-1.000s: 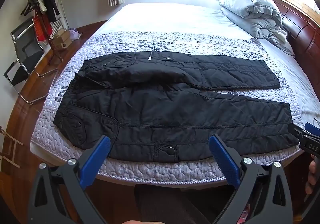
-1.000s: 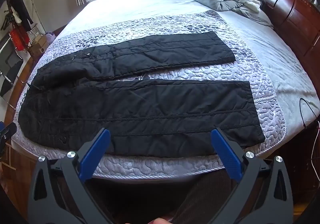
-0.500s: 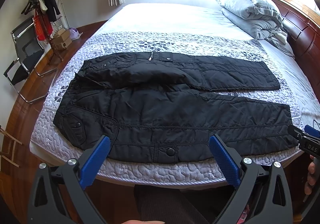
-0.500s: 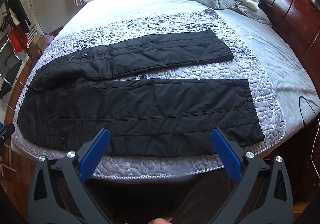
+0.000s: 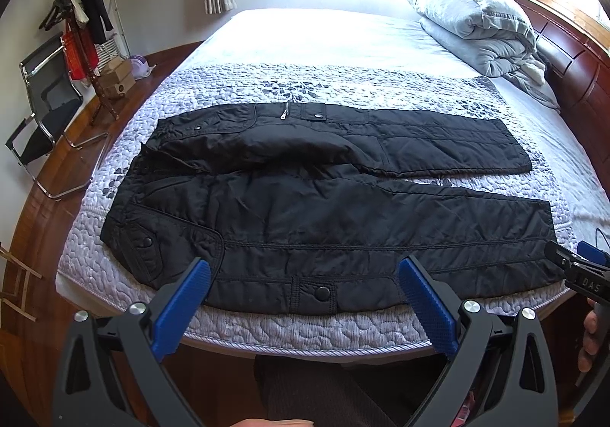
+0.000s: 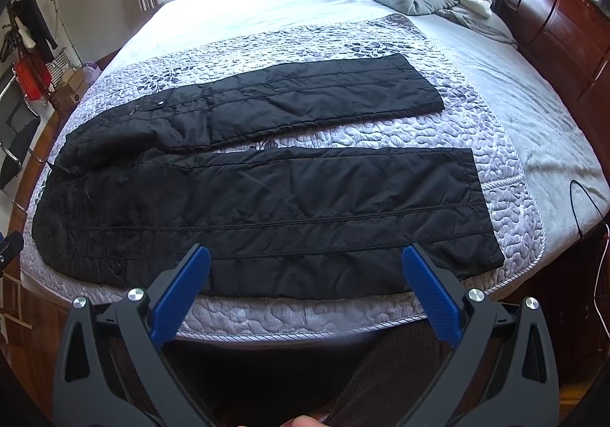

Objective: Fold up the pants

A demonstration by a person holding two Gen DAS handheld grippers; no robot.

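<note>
Black quilted pants (image 5: pixel 324 206) lie spread flat on the bed, waist at the left, both legs running right with a gap between them. They also show in the right wrist view (image 6: pixel 267 198). My left gripper (image 5: pixel 305 270) is open and empty, held above the near edge of the bed over the waist end. My right gripper (image 6: pixel 305 255) is open and empty, above the near leg's lower half. The right gripper's tip also shows in the left wrist view (image 5: pixel 579 267), near the cuff.
The bed has a grey-white quilted cover (image 5: pixel 305 328) and a wooden frame. Folded grey bedding (image 5: pixel 476 23) lies at the far right by the wooden headboard (image 5: pixel 579 76). A chair (image 5: pixel 42 110) and a coat stand (image 5: pixel 84 26) stand on the floor at the left. A cable (image 6: pixel 587 206) lies at the bed's right edge.
Both grippers have shifted only slightly, staying open above the bed's near edge. The pants have not moved.
</note>
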